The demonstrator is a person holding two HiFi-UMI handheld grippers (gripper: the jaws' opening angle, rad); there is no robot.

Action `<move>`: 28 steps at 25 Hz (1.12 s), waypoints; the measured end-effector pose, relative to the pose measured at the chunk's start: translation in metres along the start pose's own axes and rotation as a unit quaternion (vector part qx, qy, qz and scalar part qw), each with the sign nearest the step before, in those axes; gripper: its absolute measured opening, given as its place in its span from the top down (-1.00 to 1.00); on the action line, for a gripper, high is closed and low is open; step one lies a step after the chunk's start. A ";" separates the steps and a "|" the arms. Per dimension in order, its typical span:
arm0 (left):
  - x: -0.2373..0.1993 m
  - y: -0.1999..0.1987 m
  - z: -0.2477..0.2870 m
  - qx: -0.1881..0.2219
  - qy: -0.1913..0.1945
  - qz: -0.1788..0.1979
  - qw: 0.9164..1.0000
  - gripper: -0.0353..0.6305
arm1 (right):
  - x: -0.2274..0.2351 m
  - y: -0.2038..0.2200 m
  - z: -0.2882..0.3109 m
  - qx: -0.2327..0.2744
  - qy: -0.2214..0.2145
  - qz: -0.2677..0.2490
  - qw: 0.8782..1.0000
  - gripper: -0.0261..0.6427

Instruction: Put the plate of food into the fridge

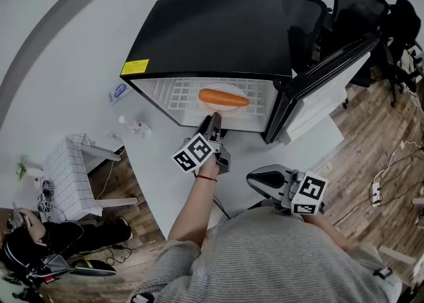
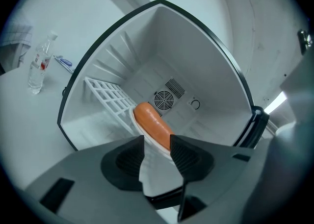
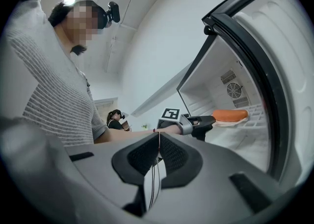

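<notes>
Head view only catches the fridge (image 1: 212,30) top and open front; the left gripper view sees right in. The plate (image 2: 135,120) with orange food (image 2: 152,122) sits on the shelf (image 2: 110,95), its rim between the left gripper's (image 2: 157,142) spread jaws. The right gripper (image 3: 158,135) is closed tight on nothing.

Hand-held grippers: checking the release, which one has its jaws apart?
The left hand-held gripper, at the open fridge; the right hand-held gripper is shut.
</notes>
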State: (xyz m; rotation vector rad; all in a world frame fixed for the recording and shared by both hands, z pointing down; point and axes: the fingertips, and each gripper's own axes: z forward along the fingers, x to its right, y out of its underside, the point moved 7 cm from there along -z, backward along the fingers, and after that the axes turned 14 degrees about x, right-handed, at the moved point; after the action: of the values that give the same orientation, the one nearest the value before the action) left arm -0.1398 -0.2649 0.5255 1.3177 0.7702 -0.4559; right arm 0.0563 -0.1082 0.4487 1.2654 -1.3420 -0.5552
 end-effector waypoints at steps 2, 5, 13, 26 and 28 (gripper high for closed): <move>0.001 -0.002 -0.002 -0.002 -0.002 0.017 1.000 0.43 | 0.000 0.000 0.001 0.001 -0.001 0.000 1.000 0.88; 0.002 -0.007 -0.005 -0.001 -0.007 0.052 0.999 0.43 | -0.001 0.000 0.002 0.002 -0.002 0.002 1.000 0.88; 0.005 -0.005 -0.010 -0.018 0.002 0.111 0.994 0.86 | 0.000 0.001 0.002 0.003 -0.002 0.003 1.000 0.88; 0.021 -0.004 -0.016 -0.027 0.046 0.197 0.979 0.86 | 0.002 0.002 0.007 0.002 -0.006 0.002 1.000 0.88; 0.025 -0.003 -0.019 -0.030 0.055 0.217 0.974 0.86 | 0.002 0.002 0.007 0.002 -0.007 0.002 1.000 0.88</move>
State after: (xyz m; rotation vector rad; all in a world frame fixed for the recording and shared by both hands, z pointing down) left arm -0.1301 -0.2441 0.5040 1.4148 0.5579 -0.0097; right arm 0.0497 -0.1121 0.4493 1.2641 -1.3581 -0.5588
